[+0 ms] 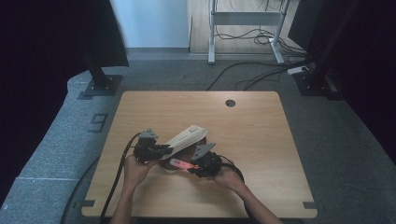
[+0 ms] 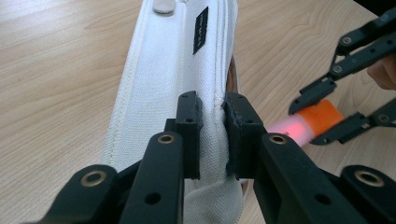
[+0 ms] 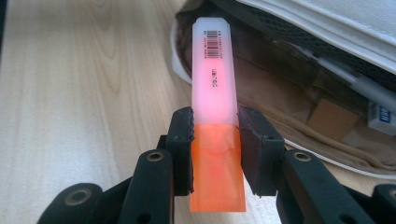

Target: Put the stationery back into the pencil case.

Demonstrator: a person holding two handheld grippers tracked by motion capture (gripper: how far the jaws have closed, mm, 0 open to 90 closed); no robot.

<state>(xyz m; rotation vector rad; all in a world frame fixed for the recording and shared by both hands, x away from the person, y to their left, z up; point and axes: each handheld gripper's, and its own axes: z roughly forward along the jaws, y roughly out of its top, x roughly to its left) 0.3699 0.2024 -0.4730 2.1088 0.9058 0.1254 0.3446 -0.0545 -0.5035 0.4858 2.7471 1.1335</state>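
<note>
In the high view, left of the middle, the left gripper [image 1: 161, 150] is clenched on the near edge of a white case [image 1: 187, 136] that lies on the bench [image 1: 261, 140]. The left gripper view shows its two jaws pinching a fold of the white cloth at the lower middle of the frame. It seems to hold the flap lifted, so that the mouth of the case [image 2: 177, 70] stays open.

Just right of it in the high view, the right gripper [image 1: 190, 168] grasps a pink marker [image 1: 180, 164] at its orange cap end. In the right gripper view the marker [image 3: 214, 93] stands in the middle of the frame, with its far end at the opening of the case [image 3: 327, 74], where a pen [image 3: 359, 86] and small items lie at the right. The marker points into the mouth; I cannot tell whether it goes in or comes out.
</note>
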